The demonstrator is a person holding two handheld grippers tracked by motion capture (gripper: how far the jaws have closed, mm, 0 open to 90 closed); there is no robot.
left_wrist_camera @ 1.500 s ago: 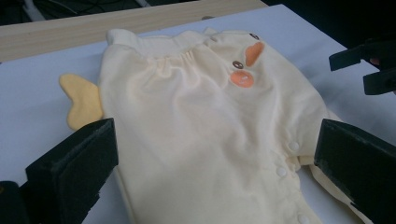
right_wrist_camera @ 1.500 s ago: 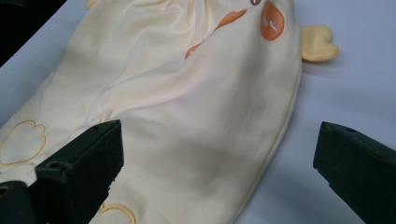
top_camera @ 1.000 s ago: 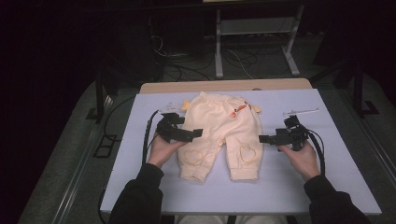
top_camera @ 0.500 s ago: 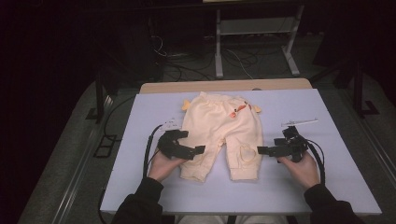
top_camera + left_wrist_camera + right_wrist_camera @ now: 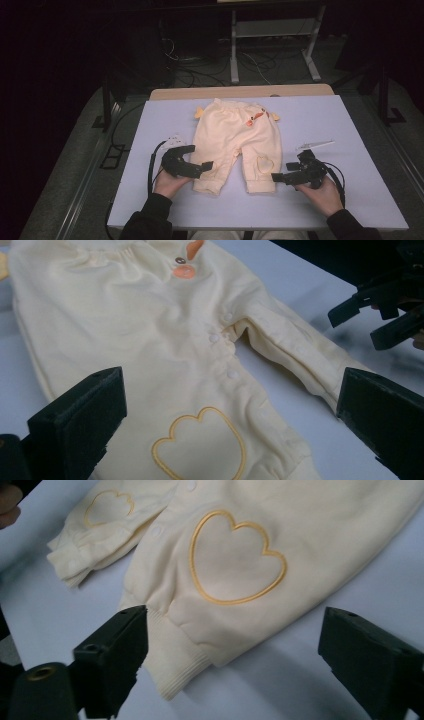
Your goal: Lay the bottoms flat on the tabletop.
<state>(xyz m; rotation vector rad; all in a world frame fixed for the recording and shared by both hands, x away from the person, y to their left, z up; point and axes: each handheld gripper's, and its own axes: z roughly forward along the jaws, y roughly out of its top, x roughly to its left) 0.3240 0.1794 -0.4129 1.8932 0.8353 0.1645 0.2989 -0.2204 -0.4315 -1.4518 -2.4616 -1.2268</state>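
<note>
Both grippers have come down from the waist of the baby trousers to the leg cuffs. The trousers lie flat on the table. The left gripper is open, and the right gripper, just closing slightly, holds nothing; probably they aim to pinch the cuffs for folding.

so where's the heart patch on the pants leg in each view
high view: heart patch low on the pants' right-hand leg, near the cuff.
left gripper view: bottom middle, between the jaws.
right gripper view: upper middle, above the ribbed cuff.
Shared landmark: that cuff.
</note>
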